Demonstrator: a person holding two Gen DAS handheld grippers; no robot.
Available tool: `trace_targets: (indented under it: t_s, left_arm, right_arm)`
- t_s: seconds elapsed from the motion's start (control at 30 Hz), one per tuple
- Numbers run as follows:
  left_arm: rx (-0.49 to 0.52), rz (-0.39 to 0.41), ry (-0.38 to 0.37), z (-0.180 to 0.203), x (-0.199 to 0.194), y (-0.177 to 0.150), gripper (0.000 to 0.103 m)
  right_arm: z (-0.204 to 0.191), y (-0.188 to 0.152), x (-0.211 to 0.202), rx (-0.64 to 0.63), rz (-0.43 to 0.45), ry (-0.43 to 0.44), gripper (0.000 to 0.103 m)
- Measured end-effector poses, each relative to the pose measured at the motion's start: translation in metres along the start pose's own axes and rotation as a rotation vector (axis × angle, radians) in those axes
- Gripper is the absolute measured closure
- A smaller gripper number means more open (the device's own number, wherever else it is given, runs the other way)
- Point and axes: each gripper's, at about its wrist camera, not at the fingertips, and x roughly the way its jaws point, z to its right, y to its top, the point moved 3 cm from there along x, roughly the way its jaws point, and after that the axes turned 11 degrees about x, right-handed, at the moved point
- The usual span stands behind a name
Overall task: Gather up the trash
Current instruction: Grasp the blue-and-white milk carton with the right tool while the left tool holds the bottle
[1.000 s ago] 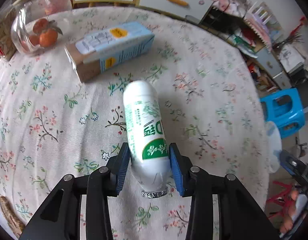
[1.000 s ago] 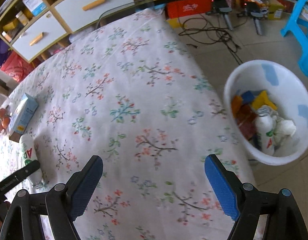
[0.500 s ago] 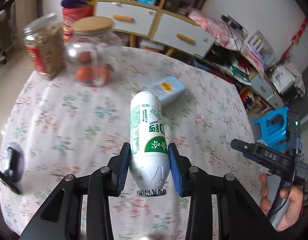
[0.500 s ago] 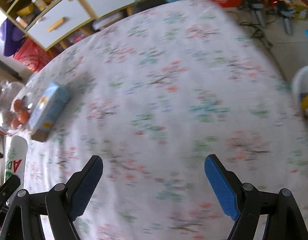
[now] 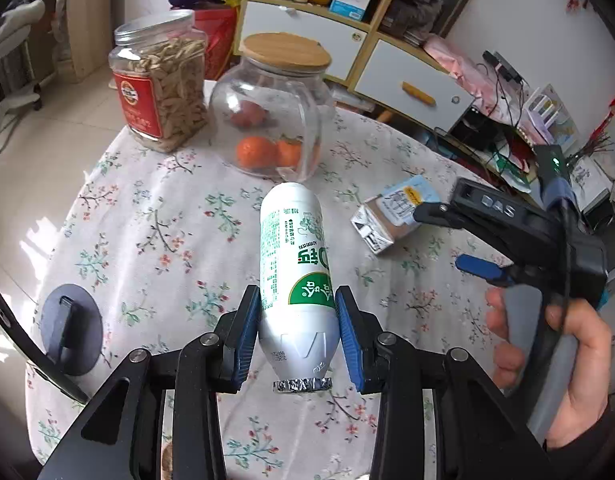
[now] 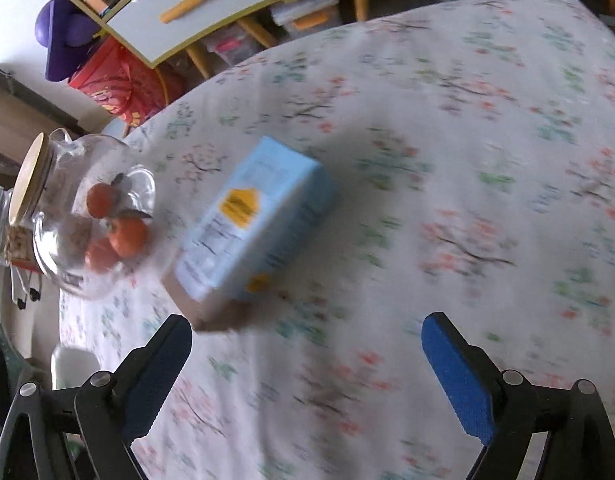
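Lifted off the surface (image 5: 155, 216) since the earlier frame: white yogurt-drink bottle (image 5: 295, 264), now carried clear above the floral cloth, foil-sealed mouth toward the camera. Left hand-held gripper (image 5: 297, 332): blue pads clamped on the bottle's lower body, apparently for carrying to the trash. Landmark: glass jar of oranges (image 5: 273, 120). Nut jar (image 5: 159, 84): left of the landmark. Bottle: in front of it. Light-blue milk carton (image 6: 251, 228): lying on its side, right of the landmark, untouched. Right hand-held gripper (image 6: 307, 364): swung in over the carton, jaws just opened wider, nothing between them; carton lies just beyond its left pad, likely next pickup.
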Motion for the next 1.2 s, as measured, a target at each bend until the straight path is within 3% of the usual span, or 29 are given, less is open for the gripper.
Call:
trace_targets:
  t_s: [0.37,0.5,0.67,0.73,0.77,0.8,1.2]
  left_arm:
    - [-0.028,-0.002,0.004,-0.004,0.003,0.002,0.063]
    - [-0.017,-0.007,0.006,0.0,0.004,0.001,0.063]
    - [0.004,-0.013,0.006,0.005,0.007,0.001,0.063]
    - [0.014,-0.013,-0.001,0.011,0.007,0.0,0.063]
    - [0.022,-0.013,-0.001,0.014,0.007,-0.001,0.063]
    - [0.029,-0.014,-0.003,0.018,0.007,-0.001,0.063]
    - [0.133,-0.013,-0.033,0.078,0.005,-0.013,0.063]
  right_arm:
    - [-0.044,0.015,0.04,0.006,0.013,-0.054,0.007]
    - [-0.048,0.017,0.055,-0.024,0.016,-0.148,0.007]
    - [-0.038,0.009,0.064,-0.001,-0.04,-0.09,0.012]
    - [-0.033,0.006,0.059,0.004,-0.055,-0.051,0.022]
    - [-0.031,0.003,0.055,-0.016,-0.061,-0.05,0.035]
    - [-0.031,0.002,0.052,-0.028,-0.067,-0.056,0.041]
    - [0.033,-0.025,-0.017,-0.147,-0.032,-0.107,0.042]
